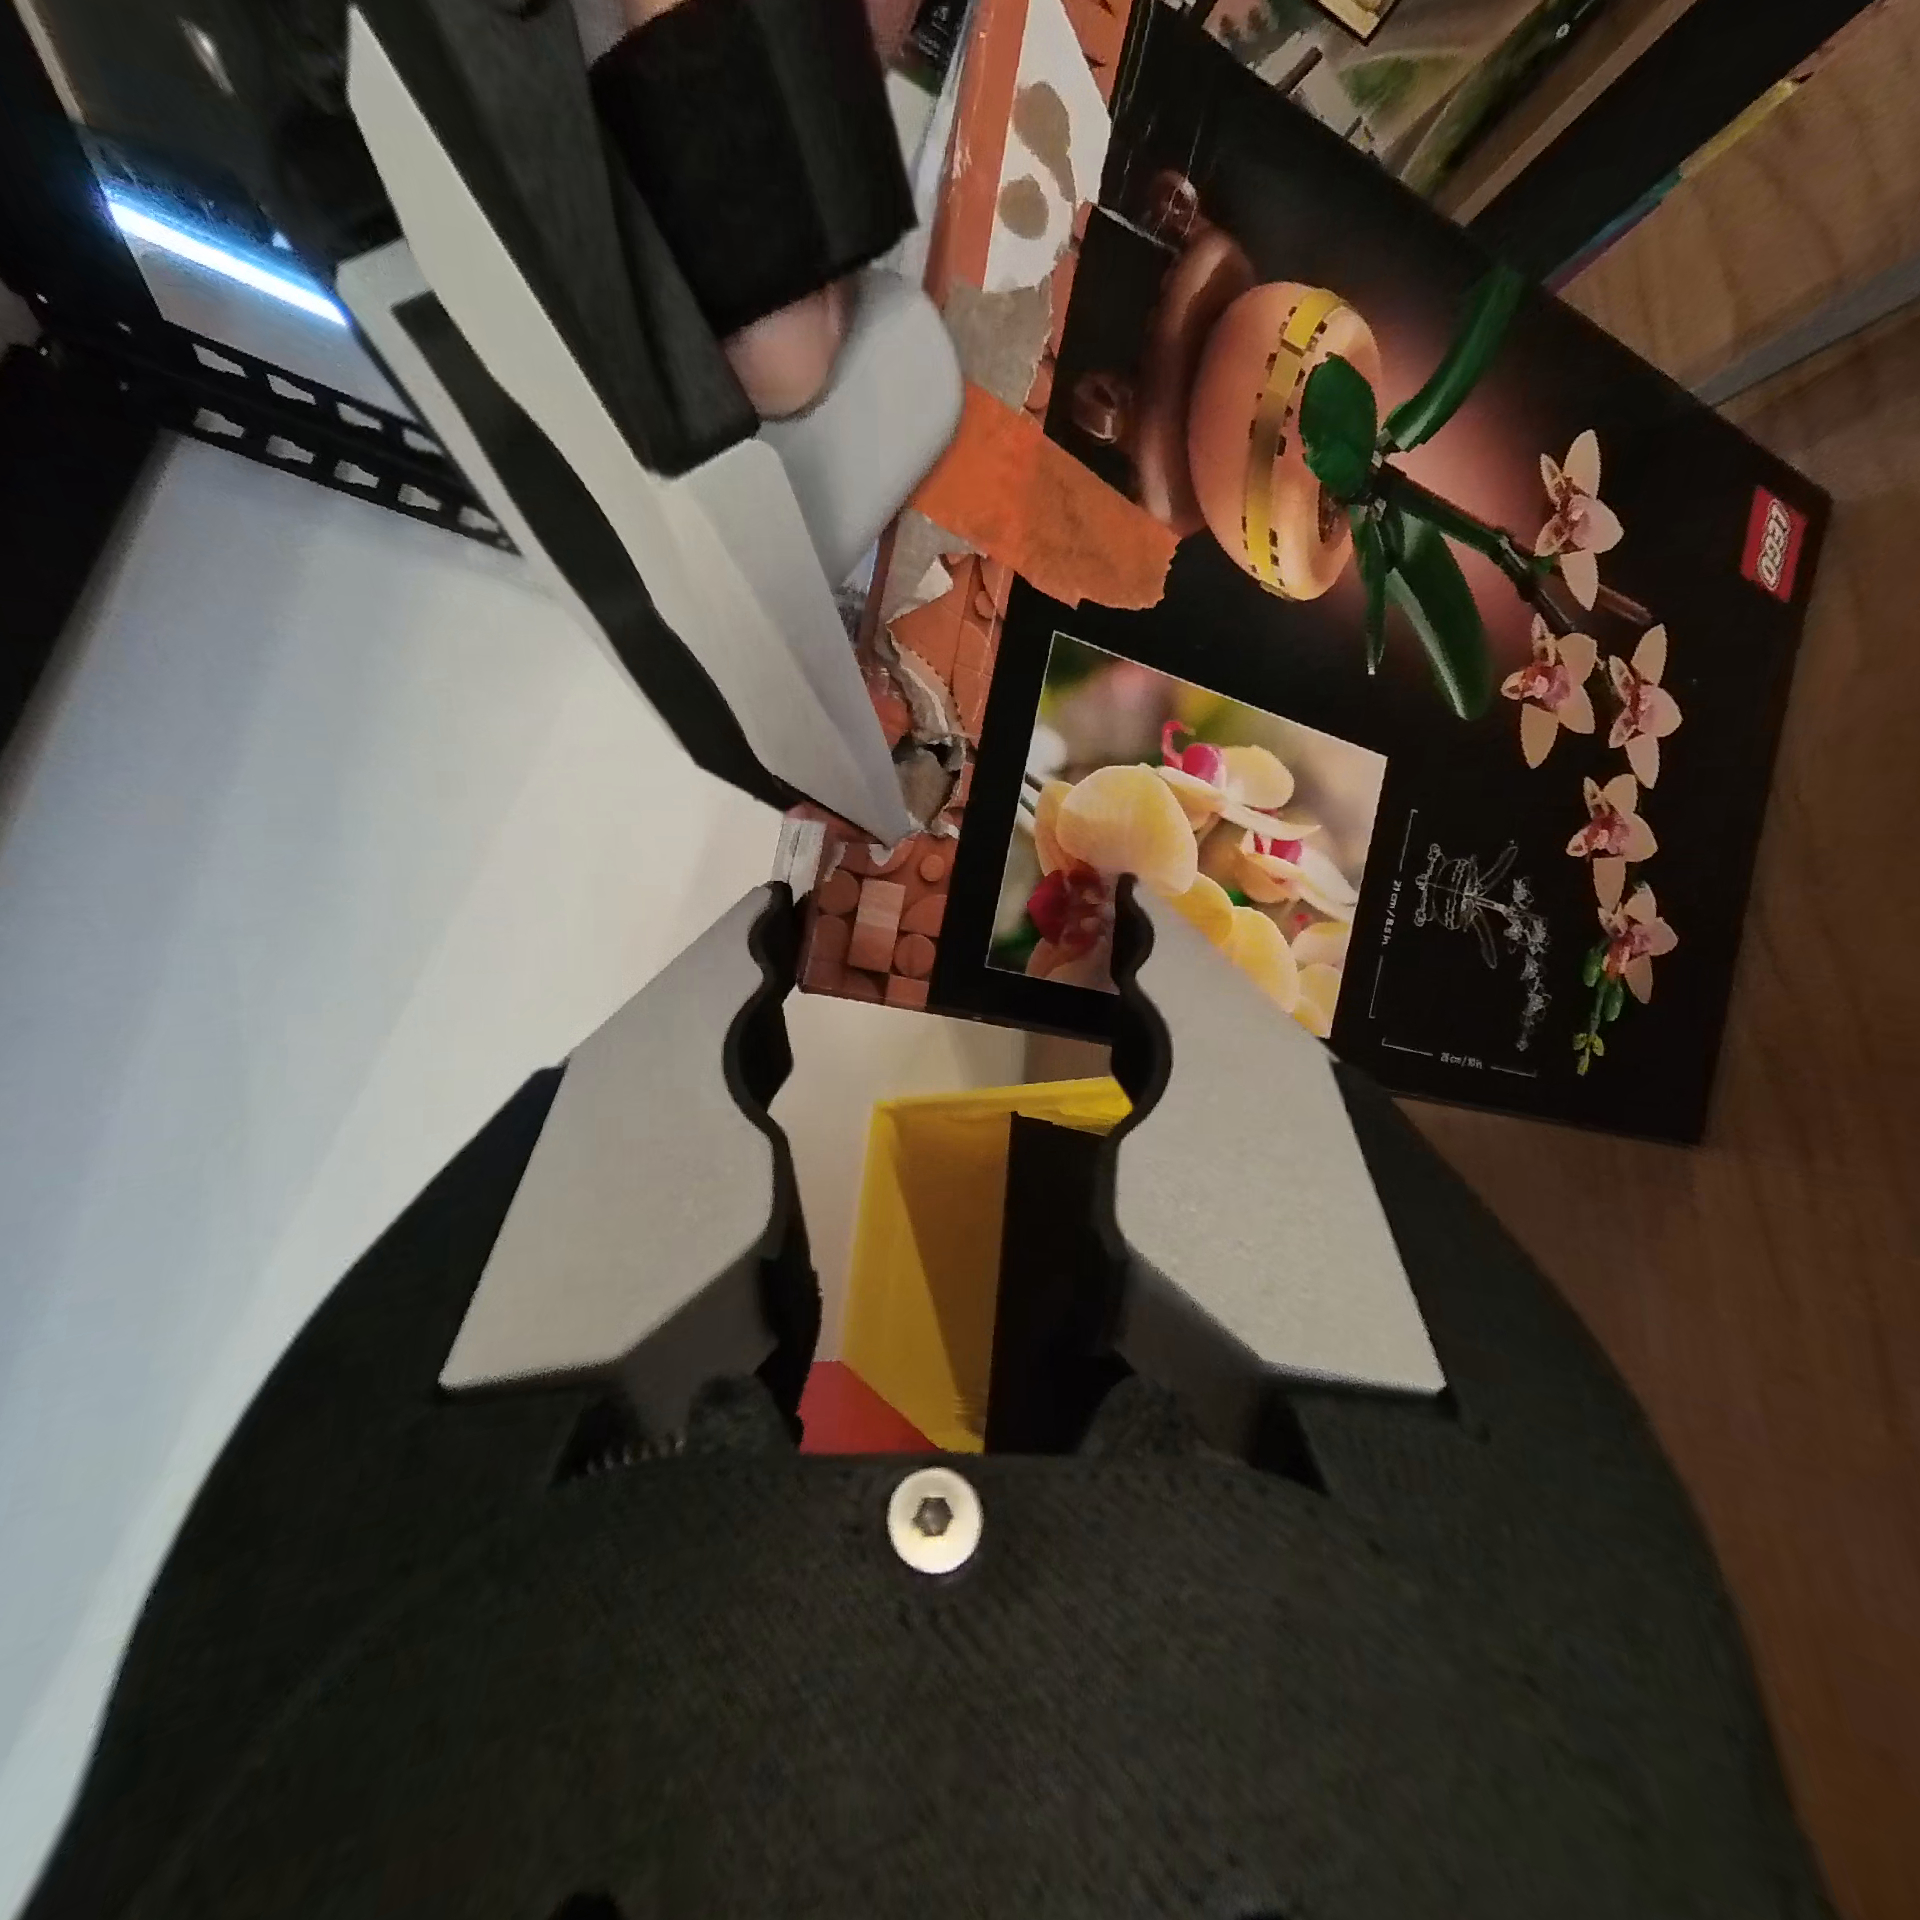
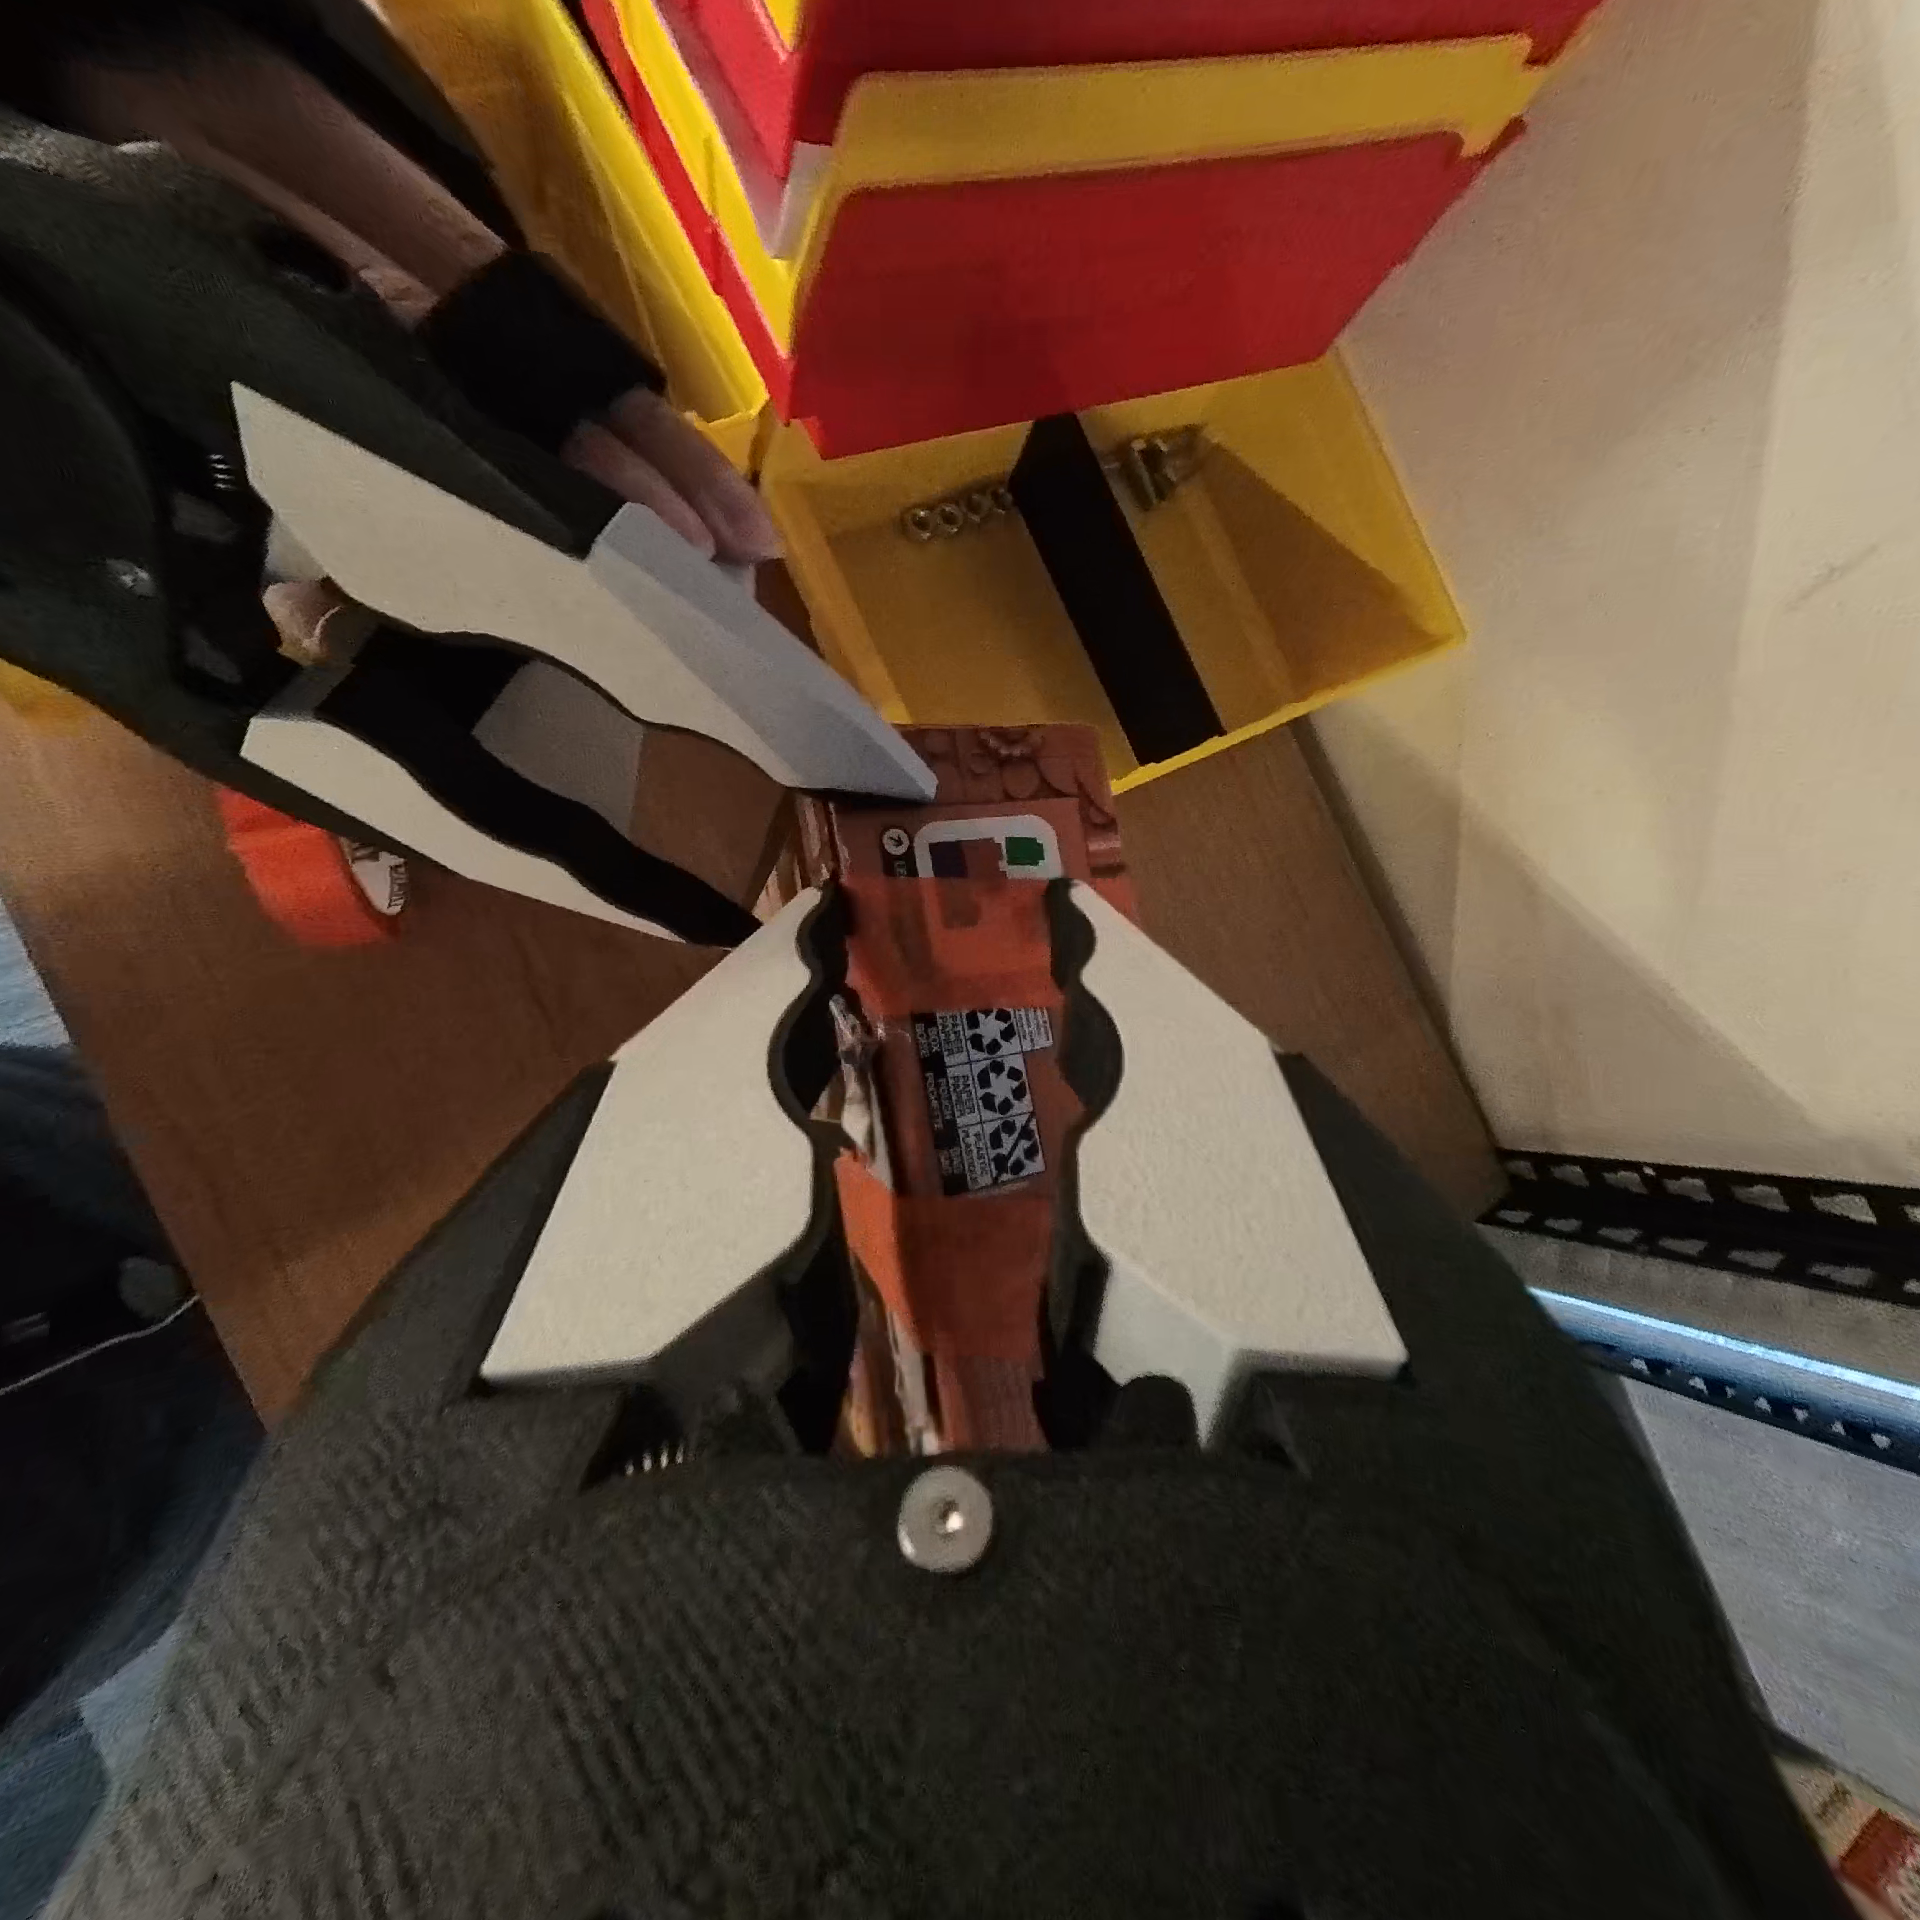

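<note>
A flat toy box (image 1: 1226, 623), black with orchid pictures and a brown end patched with orange tape, stands on edge on a wooden shelf. In the right wrist view my right gripper (image 2: 943, 899) straddles the box's brown end (image 2: 956, 987), its pads against both sides, shut on it. It enters the left wrist view from the upper left, with its tips (image 1: 883, 821) at the torn end near the corner. My left gripper (image 1: 951, 891) is open around the box's near corner, one finger over the front face. It also shows in the right wrist view (image 2: 826, 857), with bare fingers on it.
A yellow bin (image 2: 1351, 623) with a black divider and small metal parts sits just past the box, under stacked red and yellow bins (image 2: 1091, 260). An orange tape roll (image 2: 312, 873) lies on the wooden shelf (image 2: 364, 1091). A white wall (image 2: 1662, 623) and a black perforated rail (image 2: 1714, 1216) are alongside. Only a small space, under 4 cm, lies between the two pairs of fingers.
</note>
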{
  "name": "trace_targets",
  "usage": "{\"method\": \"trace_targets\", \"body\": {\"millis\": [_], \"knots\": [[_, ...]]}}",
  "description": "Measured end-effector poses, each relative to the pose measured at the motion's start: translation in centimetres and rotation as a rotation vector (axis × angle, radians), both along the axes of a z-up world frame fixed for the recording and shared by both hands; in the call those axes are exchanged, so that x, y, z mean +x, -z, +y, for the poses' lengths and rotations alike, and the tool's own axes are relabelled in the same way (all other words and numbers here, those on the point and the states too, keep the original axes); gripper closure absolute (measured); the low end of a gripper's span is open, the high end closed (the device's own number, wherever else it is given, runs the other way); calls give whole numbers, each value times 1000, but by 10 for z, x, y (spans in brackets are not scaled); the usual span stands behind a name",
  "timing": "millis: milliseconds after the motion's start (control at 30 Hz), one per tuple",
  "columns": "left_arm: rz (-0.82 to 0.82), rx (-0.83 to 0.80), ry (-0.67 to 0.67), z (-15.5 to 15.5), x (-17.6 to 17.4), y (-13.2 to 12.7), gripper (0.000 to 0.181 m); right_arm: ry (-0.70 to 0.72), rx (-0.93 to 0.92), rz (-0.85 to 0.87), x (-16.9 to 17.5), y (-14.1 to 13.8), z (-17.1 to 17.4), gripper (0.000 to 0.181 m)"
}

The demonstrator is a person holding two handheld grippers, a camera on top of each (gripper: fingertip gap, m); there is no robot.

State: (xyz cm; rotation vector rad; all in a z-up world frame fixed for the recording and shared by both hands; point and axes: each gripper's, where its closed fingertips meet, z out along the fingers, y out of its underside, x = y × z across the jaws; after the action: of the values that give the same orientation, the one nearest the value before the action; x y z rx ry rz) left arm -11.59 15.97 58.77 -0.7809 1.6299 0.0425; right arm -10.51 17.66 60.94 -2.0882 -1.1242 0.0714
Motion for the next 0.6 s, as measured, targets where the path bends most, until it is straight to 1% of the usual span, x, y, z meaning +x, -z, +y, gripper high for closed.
{"method": "trace_targets", "body": {"millis": [67, 133, 267, 333, 400, 467, 533, 600], "knots": [[-3, -2, 4, 0, 1, 0, 122, 29, -2, 22, 1, 0, 0, 142], [-8, -1, 14, -1, 2, -2, 124, 16, -16, 43, 2, 0, -2, 142], [-13, -28, 21, -2, 4, -2, 124, 11, -69, 151, 2, -1, -2, 143], [-19, -43, 23, -3, 5, -2, 122, 12, -53, 144, 3, -1, -1, 144], [-28, -37, 34, -4, 5, -4, 126, -17, -46, 128, 1, -2, -5, 144], [-31, -29, 45, -6, 3, -5, 132, -44, -76, 152, 0, -3, -9, 144], [-28, -31, 51, -6, 2, -3, 130, -61, -98, 166, 1, -4, -11, 143], [-23, -20, 47, -6, 3, -2, 126, -76, -73, 134, 4, -4, -8, 136]]}}
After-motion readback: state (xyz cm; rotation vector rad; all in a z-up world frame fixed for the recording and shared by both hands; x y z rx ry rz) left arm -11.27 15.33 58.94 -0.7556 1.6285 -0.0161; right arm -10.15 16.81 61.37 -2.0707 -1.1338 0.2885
